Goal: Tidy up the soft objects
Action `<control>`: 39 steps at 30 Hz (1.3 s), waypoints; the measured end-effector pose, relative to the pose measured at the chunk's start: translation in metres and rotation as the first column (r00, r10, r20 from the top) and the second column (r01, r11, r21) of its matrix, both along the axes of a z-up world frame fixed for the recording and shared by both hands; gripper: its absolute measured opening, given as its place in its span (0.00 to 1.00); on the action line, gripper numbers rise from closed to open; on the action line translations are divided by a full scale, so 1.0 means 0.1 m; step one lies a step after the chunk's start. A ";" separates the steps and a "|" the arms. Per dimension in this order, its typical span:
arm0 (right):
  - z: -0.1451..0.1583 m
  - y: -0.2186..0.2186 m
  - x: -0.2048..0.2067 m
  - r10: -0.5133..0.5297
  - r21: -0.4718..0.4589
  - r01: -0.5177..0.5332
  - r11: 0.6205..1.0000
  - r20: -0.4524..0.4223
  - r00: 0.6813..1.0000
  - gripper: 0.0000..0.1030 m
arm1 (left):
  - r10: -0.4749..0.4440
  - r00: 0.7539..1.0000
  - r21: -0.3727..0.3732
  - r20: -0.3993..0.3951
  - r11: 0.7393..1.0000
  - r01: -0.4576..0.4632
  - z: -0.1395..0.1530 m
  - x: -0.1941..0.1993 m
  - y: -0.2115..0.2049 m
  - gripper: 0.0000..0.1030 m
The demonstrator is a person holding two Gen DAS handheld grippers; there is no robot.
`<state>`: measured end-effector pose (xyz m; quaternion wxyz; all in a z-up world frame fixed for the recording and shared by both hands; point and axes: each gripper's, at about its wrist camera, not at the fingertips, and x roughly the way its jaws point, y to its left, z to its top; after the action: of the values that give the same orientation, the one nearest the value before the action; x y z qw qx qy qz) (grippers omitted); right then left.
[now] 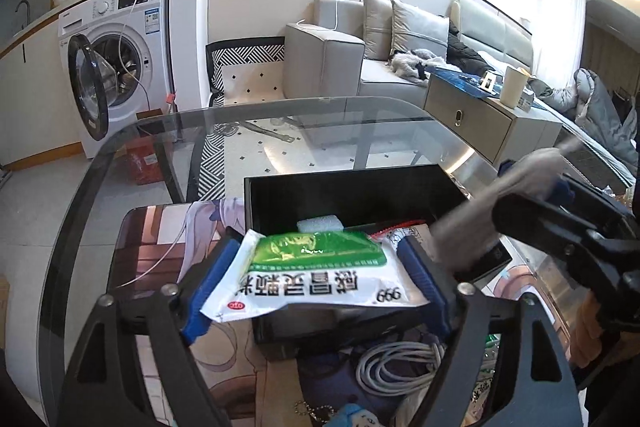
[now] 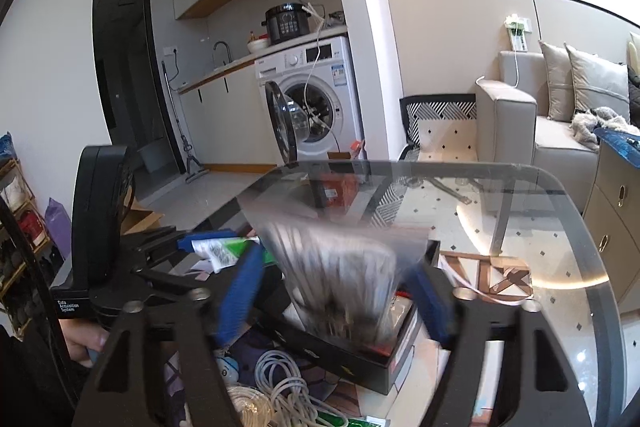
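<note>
Our left gripper (image 1: 316, 283) stands apart around the green-and-white sachet (image 1: 316, 273) over the black box (image 1: 352, 195); our right gripper (image 2: 336, 291) gapes around a blurred clear packet (image 2: 336, 267) above it.

Bright daylight blows out the upper right, glare streaks the glass table (image 2: 560, 227), fisheye edges darken, and the clear bag (image 2: 340, 267) is motion-blurred.
</note>
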<state>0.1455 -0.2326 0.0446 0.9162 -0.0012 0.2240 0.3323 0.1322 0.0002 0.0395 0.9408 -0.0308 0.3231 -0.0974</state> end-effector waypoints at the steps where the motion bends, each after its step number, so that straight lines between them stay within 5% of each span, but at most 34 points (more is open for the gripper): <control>1: 0.01 -0.02 -0.01 -0.008 0.000 0.008 1.000 0.008 1.000 0.77 | 0.002 1.000 -0.004 0.003 1.000 -0.002 0.00 -0.02 0.01 0.83; 11: 0.01 -0.23 -0.11 -0.052 -0.012 0.052 0.999 -0.005 0.999 0.89 | 0.051 0.999 -0.028 0.005 0.998 -0.051 0.03 -0.18 0.12 1.00; 17: -0.04 -0.24 -0.22 -0.043 -0.038 0.042 0.998 -0.031 0.999 0.98 | 0.086 0.996 -0.010 0.020 0.996 -0.086 0.05 -0.35 0.12 1.00; 39: -0.37 -0.25 -0.43 -0.038 -0.144 0.021 0.989 -0.113 0.993 0.99 | 0.221 0.975 0.132 -0.038 0.968 -0.214 -0.18 -0.70 0.10 1.00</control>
<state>0.1020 -0.2579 0.0079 0.9041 -0.0440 0.2999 0.3013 0.0617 0.0100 0.0214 0.9371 -0.0087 0.3479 0.0278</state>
